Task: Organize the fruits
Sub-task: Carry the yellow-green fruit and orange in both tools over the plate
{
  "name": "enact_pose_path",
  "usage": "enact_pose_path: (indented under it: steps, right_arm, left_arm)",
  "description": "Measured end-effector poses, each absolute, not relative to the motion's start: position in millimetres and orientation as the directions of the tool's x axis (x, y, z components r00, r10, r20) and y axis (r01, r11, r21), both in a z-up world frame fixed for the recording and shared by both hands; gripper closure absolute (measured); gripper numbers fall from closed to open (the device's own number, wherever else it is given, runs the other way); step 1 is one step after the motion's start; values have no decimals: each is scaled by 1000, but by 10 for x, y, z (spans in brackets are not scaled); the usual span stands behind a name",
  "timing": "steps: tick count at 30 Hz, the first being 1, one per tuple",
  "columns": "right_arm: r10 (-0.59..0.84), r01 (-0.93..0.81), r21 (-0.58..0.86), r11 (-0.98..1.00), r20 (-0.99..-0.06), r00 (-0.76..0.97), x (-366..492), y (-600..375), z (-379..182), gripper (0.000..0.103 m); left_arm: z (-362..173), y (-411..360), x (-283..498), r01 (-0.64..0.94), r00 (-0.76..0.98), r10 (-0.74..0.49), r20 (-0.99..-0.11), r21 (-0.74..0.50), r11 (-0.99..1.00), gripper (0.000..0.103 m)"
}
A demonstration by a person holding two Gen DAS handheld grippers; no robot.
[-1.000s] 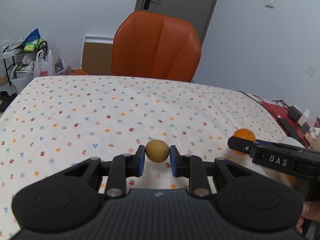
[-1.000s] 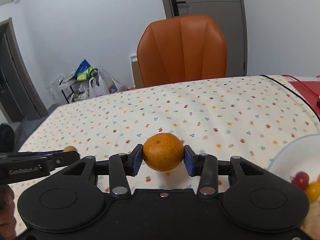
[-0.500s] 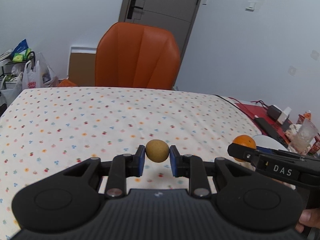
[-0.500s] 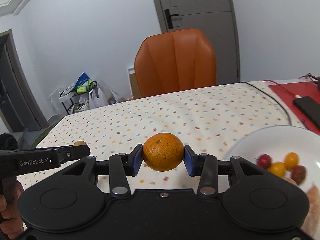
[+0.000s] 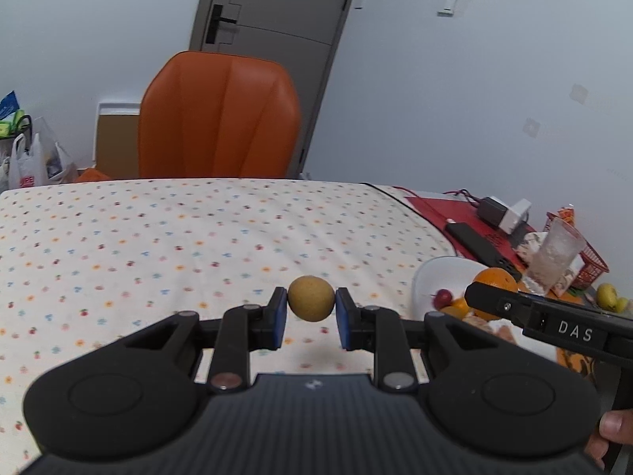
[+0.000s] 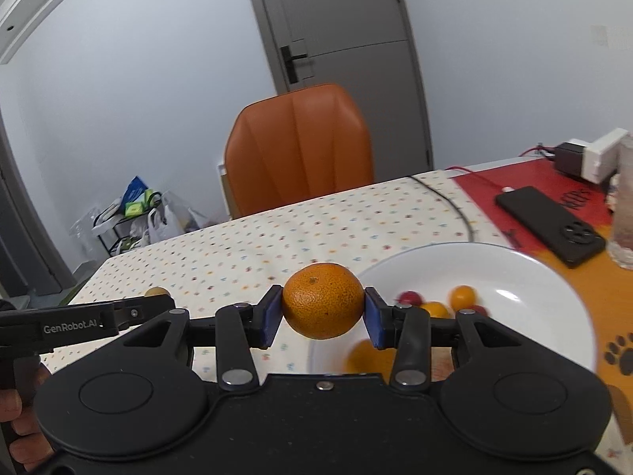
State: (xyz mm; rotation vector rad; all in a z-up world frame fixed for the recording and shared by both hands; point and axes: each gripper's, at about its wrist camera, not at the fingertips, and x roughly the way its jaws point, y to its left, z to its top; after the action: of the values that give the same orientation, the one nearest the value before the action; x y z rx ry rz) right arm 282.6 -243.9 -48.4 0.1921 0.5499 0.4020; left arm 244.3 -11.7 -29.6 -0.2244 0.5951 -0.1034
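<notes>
Right tool (image 6: 323, 316) grips an orange (image 6: 323, 300); left tool (image 5: 311, 318) grips a small brown fruit (image 5: 311, 297).

Both tools are clamped on their fruit, held clear above the table (image 5: 158, 237). From the right tool the white plate (image 6: 534, 277), already holding several small red and yellow fruits, lies just ahead and to its right, so this hand is the nearer. From the left tool the plate (image 5: 439, 277) sits well to the right, beyond the right tool (image 5: 490, 297).
</notes>
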Motion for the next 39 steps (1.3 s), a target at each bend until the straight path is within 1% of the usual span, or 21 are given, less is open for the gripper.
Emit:
enact_pose_path:
  steps: [12,27,39]
  right_arm:
    - [347,-238,282,929,-452,822,2592,-2954,-496,62]
    - [261,-136,294,946,-441,859,2399,-3549,-554,62]
    - [243,-103,326,940,-426,871,2350,-3926,-564,62]
  left_arm:
    - [-244,-677,2394,136,812,-246,-529,-238,962,79]
    - [-294,-1354,2413,258,771,-346,-535,-234,937,79]
    - [-399,-1732,2521,306,737,-385,-556,-235,923,79]
